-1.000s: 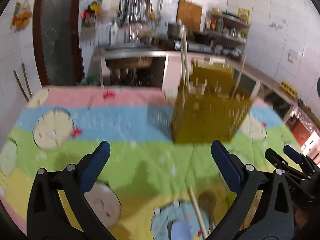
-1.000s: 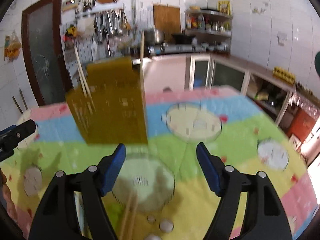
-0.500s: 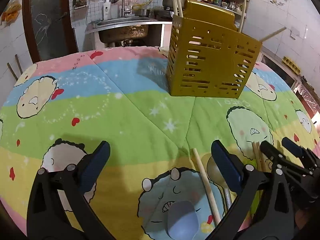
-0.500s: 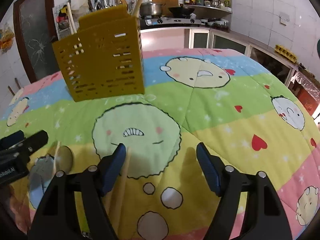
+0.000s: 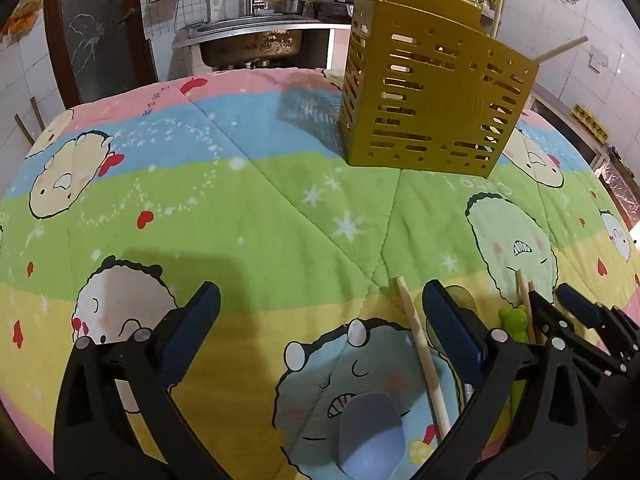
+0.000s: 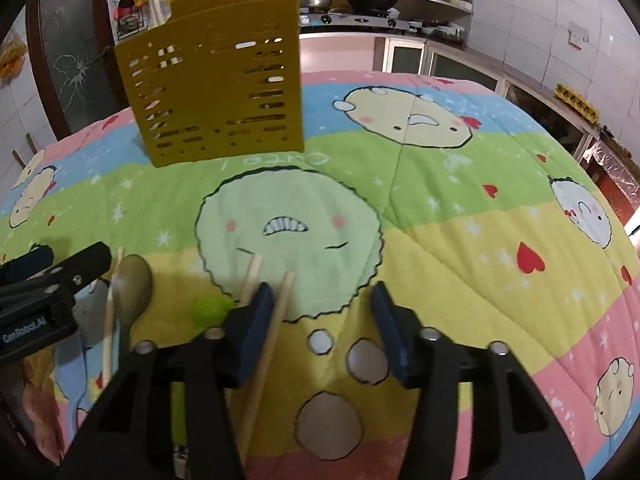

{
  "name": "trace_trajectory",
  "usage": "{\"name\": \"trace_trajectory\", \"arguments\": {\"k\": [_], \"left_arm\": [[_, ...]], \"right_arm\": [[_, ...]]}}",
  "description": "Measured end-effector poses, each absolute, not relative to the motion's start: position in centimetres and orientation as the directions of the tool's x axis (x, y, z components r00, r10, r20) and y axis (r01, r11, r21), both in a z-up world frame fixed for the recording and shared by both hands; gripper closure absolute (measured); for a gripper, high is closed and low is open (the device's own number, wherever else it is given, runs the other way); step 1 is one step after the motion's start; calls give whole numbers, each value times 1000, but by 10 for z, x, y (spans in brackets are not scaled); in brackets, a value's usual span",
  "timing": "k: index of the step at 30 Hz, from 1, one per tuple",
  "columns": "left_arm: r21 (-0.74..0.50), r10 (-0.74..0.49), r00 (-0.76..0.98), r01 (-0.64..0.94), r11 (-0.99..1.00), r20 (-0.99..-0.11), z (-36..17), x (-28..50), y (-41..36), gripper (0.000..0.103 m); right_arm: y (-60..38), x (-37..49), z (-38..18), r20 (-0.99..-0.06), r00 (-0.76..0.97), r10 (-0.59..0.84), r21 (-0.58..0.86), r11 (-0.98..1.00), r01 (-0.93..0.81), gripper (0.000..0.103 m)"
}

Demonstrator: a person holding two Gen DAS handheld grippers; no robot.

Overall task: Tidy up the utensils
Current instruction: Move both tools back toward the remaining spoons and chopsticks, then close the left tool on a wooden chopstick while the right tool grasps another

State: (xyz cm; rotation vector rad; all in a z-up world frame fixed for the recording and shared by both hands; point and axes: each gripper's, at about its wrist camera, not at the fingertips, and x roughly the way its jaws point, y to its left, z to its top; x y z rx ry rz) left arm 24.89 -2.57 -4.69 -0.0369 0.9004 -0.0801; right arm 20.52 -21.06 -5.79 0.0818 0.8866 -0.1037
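A yellow slotted utensil holder point(image 5: 432, 100) point(image 6: 216, 92) stands upright on the cartoon quilt, with chopsticks sticking out of its top. My left gripper point(image 5: 320, 320) is open over bare quilt, with nothing between its pads. Near its right finger lie a single chopstick point(image 5: 420, 344), a pale blue spoon point(image 5: 370, 436) and a brown spoon point(image 6: 132, 284). My right gripper point(image 6: 322, 320) is low over two chopsticks, and its jaws are closing. One chopstick point(image 6: 276, 320) lies between them against the left pad, the other point(image 6: 252, 276) runs under that finger. A green piece point(image 6: 208, 308) lies just left.
The quilt point(image 6: 460, 208) covers the whole table and falls away at its edges. Behind it are a sink point(image 5: 248, 40), a counter with pots and shelves point(image 6: 400, 0), and a dark door point(image 5: 100, 32). My left gripper point(image 6: 52, 268) shows at the left of the right wrist view.
Both grippers have come down and tipped toward the quilt, so the loose utensils are now close. The right gripper's jaws have narrowed around one chopstick. The left gripper stays wide.
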Motion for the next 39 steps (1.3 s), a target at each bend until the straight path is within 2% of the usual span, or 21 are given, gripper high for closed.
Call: {"name": "trace_trajectory", "arguments": {"k": [2, 6, 9, 13, 18, 28, 33, 39], "left_arm": [[-66, -88, 617, 57, 996, -782, -47, 248, -27, 5], [-72, -101, 614, 72, 995, -783, -46, 245, -30, 5], [-73, -108, 613, 81, 994, -783, -46, 241, -33, 6], [-67, -110, 606, 94, 993, -788, -47, 238, -38, 9], [-91, -141, 561, 117, 989, -816, -54, 239, -42, 20], [-67, -131, 565, 132, 989, -814, -57, 235, -50, 26], [-72, -125, 566, 116, 991, -815, -56, 233, -49, 37], [-59, -113, 569, 113, 992, -815, -56, 232, -48, 40]], "right_arm": [[-207, 206, -58, -782, 621, -62, 20, 992, 123, 64], [-206, 211, -58, -783, 621, -35, 32, 995, 97, 88], [-212, 213, -57, -780, 625, -12, 59, 994, 92, 94], [-219, 217, -56, -774, 633, -3, 61, 995, 80, 95], [-231, 222, -57, -773, 634, 9, 84, 992, 89, 96], [-234, 213, -59, -765, 644, 9, 86, 992, 88, 96], [-235, 211, -60, -763, 646, 21, 97, 992, 83, 96], [-235, 209, -60, -762, 647, 20, 96, 992, 82, 96]]}}
